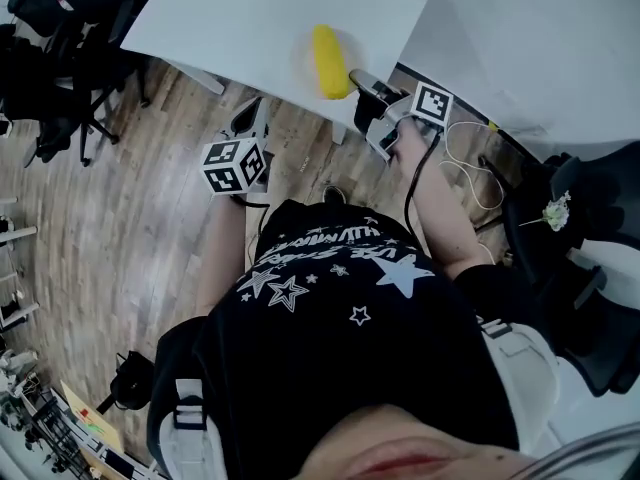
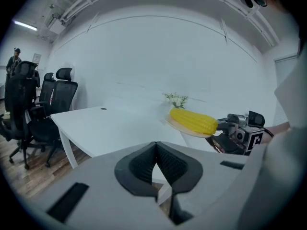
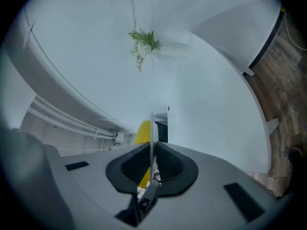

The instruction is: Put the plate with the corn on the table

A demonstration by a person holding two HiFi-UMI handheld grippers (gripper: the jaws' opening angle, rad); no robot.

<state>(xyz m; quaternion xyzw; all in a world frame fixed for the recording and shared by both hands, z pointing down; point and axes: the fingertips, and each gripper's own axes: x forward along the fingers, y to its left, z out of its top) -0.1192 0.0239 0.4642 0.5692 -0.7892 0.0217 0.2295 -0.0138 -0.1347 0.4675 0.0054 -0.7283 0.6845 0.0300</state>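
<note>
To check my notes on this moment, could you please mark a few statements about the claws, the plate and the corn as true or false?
1. The right claw is shut on the rim of the plate. True.
2. The left claw holds the corn. False: the left claw is shut with nothing in it, apart from the plate and over the wooden floor.
3. The corn lies on the plate. True.
4. The table is black. False: it is white.
5. Black office chairs stand beside the table. True.
</note>
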